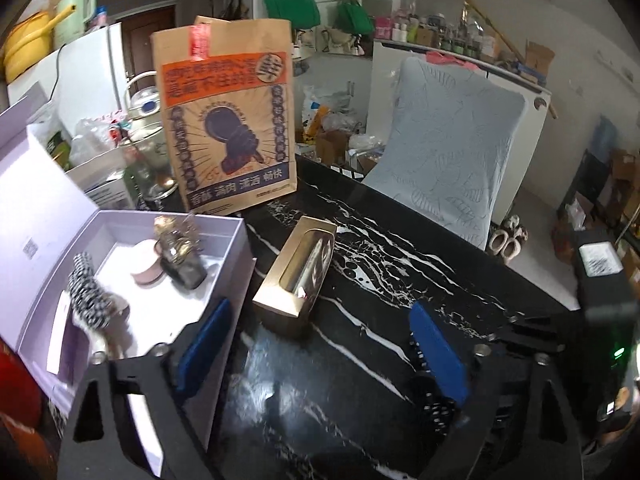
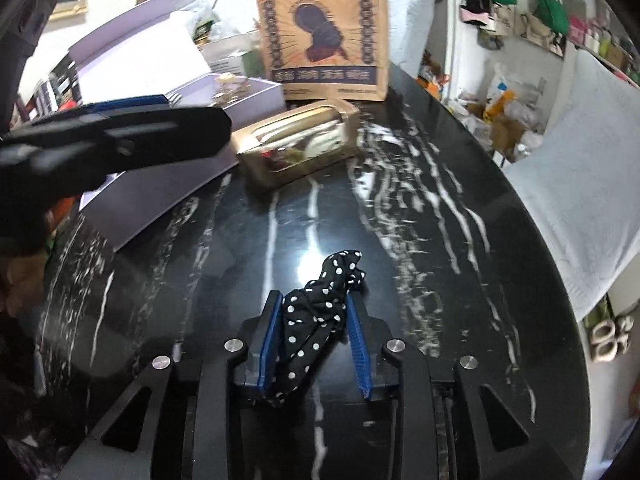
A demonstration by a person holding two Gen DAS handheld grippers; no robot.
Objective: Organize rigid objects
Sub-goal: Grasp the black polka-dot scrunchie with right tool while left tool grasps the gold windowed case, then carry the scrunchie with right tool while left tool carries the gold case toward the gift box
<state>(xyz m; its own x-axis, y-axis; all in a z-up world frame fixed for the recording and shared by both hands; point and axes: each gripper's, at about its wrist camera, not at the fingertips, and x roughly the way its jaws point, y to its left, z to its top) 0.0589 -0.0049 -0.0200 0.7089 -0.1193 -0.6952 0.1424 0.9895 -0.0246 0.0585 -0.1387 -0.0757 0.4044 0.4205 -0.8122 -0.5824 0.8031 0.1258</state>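
Two grippers are at work on a black marble table (image 2: 460, 208), and each stance suits a different job. The right gripper (image 2: 316, 344) points steeply down at the tabletop with a black polka-dot scrunchie (image 2: 320, 312) between its blue pads (image 2: 269, 340). The left pad presses into the cloth and the right one touches its edge, so the jaws look clamped on it, low and narrow because the thing is soft and flat and has to be pinched near the surface. Part of the scrunchie spills out toward 1 o'clock and seems to lie on the marble, so I judge it gripped but not yet lifted.

The left gripper (image 1: 320, 352) has its jaws wide apart with nothing between them, only bare table. It faces a gold windowed box (image 1: 294, 276) lying at about 12 o'clock from its fingertips, near but not touching. That wide spread probably fits the box's breadth.

At 10 o'clock from the left gripper stands an open lavender gift box (image 1: 240, 240), lid propped back. Inside lie a black-and-white checked hair tie (image 1: 86, 292), a pink round case (image 1: 146, 266) and a dark bottle with a gold ornate top (image 1: 182, 254), so it looks like the collecting place. The gold box sits just beside its wall, in front of a brown paper bag (image 1: 228, 120).
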